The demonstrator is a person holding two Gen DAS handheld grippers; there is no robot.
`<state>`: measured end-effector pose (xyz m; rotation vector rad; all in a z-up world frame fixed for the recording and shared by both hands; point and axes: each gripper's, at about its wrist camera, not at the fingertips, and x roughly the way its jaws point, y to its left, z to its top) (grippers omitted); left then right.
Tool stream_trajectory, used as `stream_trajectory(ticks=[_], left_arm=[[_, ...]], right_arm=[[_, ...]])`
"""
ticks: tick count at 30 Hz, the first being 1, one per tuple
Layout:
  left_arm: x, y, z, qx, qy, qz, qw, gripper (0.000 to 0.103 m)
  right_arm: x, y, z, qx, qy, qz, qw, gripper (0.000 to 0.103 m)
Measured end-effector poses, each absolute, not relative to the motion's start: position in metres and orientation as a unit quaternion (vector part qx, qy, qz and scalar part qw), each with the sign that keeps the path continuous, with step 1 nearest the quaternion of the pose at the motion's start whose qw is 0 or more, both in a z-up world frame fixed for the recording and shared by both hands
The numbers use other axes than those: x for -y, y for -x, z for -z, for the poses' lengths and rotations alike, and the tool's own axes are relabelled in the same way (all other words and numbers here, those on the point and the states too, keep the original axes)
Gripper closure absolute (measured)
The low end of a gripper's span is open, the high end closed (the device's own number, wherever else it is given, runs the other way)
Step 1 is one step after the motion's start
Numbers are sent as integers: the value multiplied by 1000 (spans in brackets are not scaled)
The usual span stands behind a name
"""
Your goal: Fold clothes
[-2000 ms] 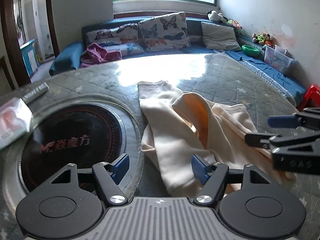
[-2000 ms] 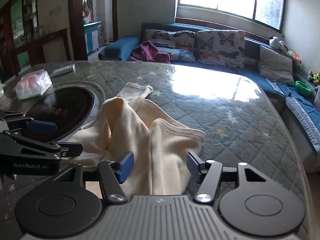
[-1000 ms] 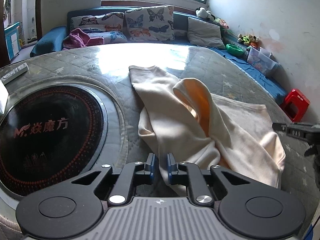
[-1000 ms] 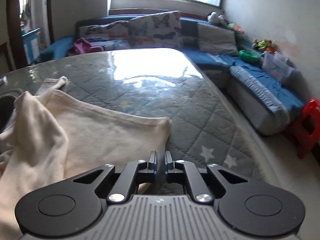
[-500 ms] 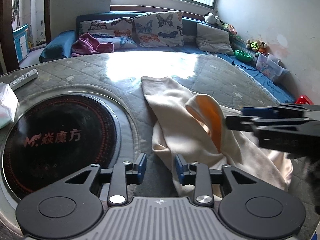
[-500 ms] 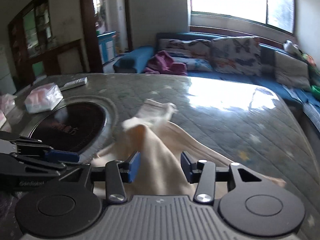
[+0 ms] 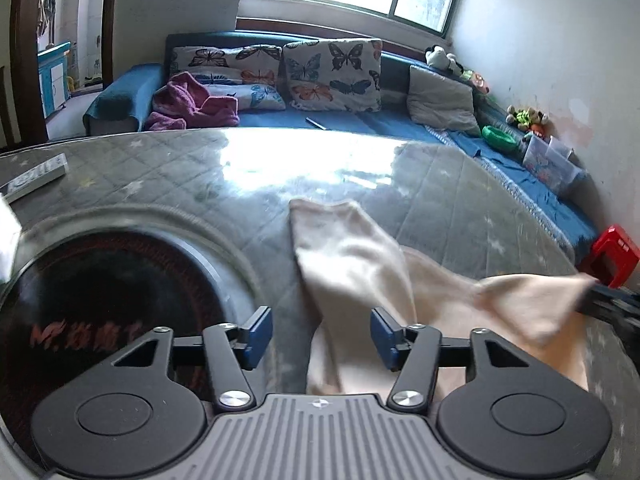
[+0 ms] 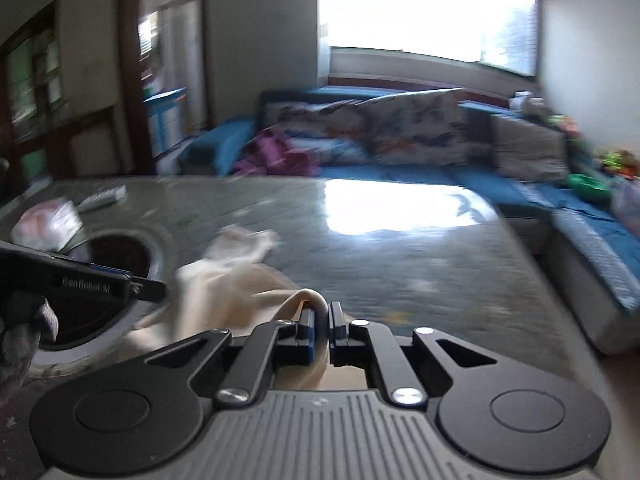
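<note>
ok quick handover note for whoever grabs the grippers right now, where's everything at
Right gripper: shut on an edge of the cream garment, pulling that part up off the table.
Left gripper: jaws opening, pads not pressing anything; the cloth lies just ahead between the fingers.
Garment: still bunched, partly draped beside the round black cooktop.
Done: one edge picked up.
Left: probably grab a second edge with the left gripper, spread the garment flat, then fold.
</note>
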<state>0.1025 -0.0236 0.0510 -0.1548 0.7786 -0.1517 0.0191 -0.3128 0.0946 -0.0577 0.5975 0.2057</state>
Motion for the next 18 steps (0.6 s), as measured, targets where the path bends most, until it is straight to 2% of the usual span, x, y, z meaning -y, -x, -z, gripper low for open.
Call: stream_trajectory(ticks=[7, 11, 12, 14, 15, 16, 18], left_arm=[[32, -136, -37, -393, 75, 74, 914, 44], [31, -145, -31, -394, 97, 90, 910, 46], [32, -145, -30, -392, 100, 97, 909, 51], [34, -144, -29, -387, 106, 113, 909, 78], [34, -142, -28, -383, 109, 119, 910, 82], [34, -140, -28, -378, 111, 122, 911, 91], [31, -134, -30, -367, 114, 122, 915, 92]], right_arm=[[385, 40, -96, -285, -13, 32, 958, 98], [411, 64, -71, -327, -44, 74, 941, 97], [415, 67, -65, -336, -50, 79, 937, 97], [421, 71, -55, -349, -58, 88, 931, 97], [423, 72, -50, -355, -62, 92, 928, 97], [427, 73, -46, -359, -67, 95, 926, 97], [431, 75, -40, -365, -72, 97, 923, 95]])
